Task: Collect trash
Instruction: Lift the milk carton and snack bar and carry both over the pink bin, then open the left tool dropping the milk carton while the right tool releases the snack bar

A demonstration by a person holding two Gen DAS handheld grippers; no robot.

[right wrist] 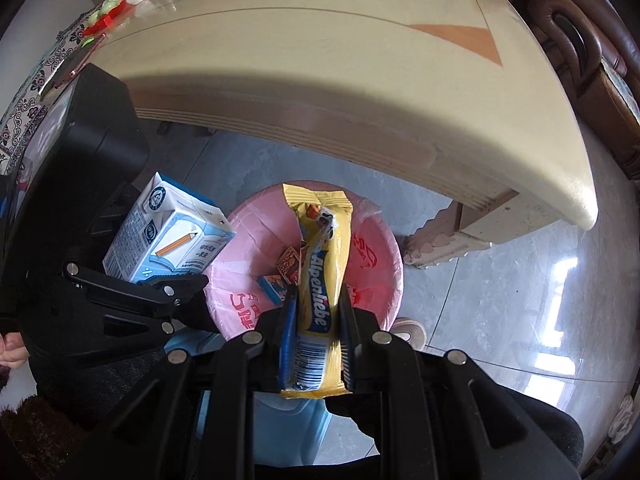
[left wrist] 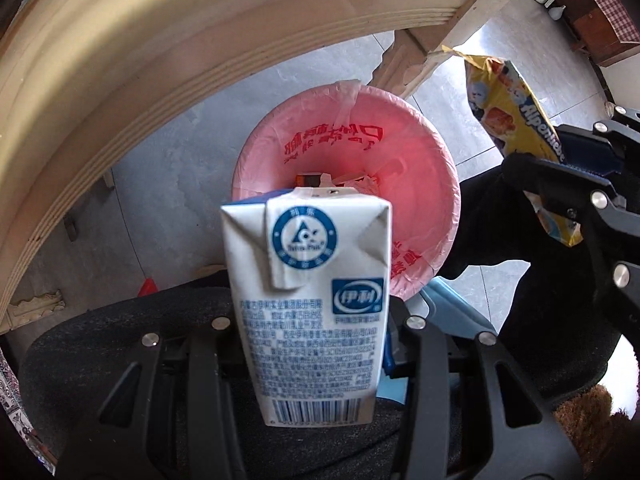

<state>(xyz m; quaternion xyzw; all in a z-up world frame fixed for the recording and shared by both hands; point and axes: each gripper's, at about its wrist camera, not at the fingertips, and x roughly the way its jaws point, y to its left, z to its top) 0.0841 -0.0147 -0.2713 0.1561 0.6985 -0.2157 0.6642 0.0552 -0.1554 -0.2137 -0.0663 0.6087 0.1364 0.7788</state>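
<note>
My left gripper [left wrist: 316, 320] is shut on a white and blue milk carton [left wrist: 308, 296] and holds it above the near rim of a bin lined with a pink bag [left wrist: 404, 160]. The carton also shows in the right wrist view [right wrist: 168, 232]. My right gripper [right wrist: 316, 304] is shut on a yellow Alpenliebe candy wrapper [right wrist: 324, 276] and holds it over the pink-lined bin [right wrist: 372, 256]. The wrapper also shows at the right of the left wrist view [left wrist: 516, 120]. Small wrappers [right wrist: 288, 264] lie inside the bin.
A cream table [right wrist: 340, 80] overhangs the bin, with its carved leg [right wrist: 448, 236] to the right. Grey tile floor [right wrist: 500, 300] surrounds the bin. A blue stool [right wrist: 280, 420] is below the grippers. A brown sofa [right wrist: 592, 40] stands at the far right.
</note>
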